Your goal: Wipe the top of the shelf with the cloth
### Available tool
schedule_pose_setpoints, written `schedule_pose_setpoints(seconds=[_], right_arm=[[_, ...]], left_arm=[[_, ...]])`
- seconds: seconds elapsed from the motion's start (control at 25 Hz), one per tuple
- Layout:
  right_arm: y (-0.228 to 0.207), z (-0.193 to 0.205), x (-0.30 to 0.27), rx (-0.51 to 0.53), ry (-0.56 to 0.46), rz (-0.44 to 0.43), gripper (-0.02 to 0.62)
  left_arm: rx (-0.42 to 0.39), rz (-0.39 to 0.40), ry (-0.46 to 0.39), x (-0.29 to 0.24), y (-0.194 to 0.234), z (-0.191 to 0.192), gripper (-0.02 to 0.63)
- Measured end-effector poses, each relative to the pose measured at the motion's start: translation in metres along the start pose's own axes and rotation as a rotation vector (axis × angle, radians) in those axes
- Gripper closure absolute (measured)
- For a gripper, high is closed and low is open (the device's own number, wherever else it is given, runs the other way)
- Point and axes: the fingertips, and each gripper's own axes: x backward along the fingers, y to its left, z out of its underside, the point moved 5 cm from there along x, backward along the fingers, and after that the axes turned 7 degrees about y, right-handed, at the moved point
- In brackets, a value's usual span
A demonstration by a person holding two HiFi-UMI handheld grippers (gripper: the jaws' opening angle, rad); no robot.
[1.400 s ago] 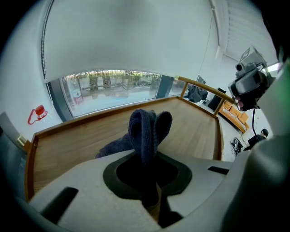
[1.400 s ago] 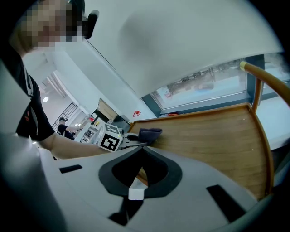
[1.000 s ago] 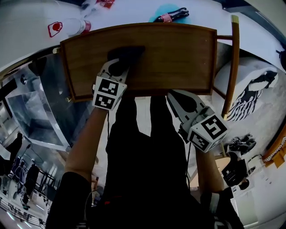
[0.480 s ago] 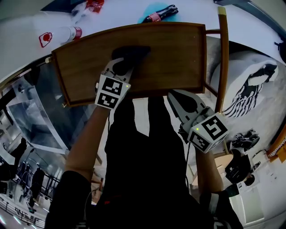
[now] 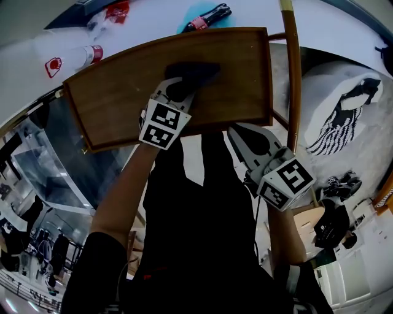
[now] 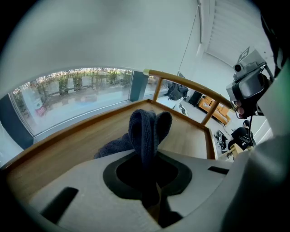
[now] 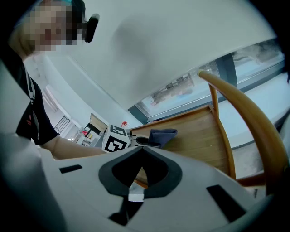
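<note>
Currently left hand-held gripper (image 5: pixel 174 93) pinches dark cloth (image 5: pixel 195 72) resting on wooden shelf top (image 5: pixel 236 76); right hand-held gripper (image 5: pixel 241 130) jaws together, empty, near shelf front edge.

Indoor premises, open-plan office or studio type; exact use undetermined. Evidence: in the left gripper view, a long window band (image 6: pixel 77 90) at 10 o'clock and orange seating (image 6: pixel 213 105) at 3 o'clock. In the head view, a wooden shelf (image 5: pixel 123 98) at centre and a dark bottle (image 5: pixel 207 17) at 12 o'clock.
</note>
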Motion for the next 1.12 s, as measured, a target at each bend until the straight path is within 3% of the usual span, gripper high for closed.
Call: schedule_pose_setpoints(seconds=[0.76, 0.92, 1.12], right_arm=[[-0.029, 0.009, 0.038, -0.046, -0.047, 0.030, 0.591], [-0.029, 0.009, 0.038, -0.039, -0.042, 0.029, 0.591], [-0.018, 0.004, 0.034, -0.012, -0.030, 0.022, 0.591]], left_arm=[[-0.062, 0.099, -0.003, -0.046, -0.059, -0.046, 0.552], [-0.036, 0.148, -0.039, -0.045, -0.067, -0.054, 0.552], [-0.004, 0.173, -0.143, -0.018, -0.070, -0.067, 0.552]])
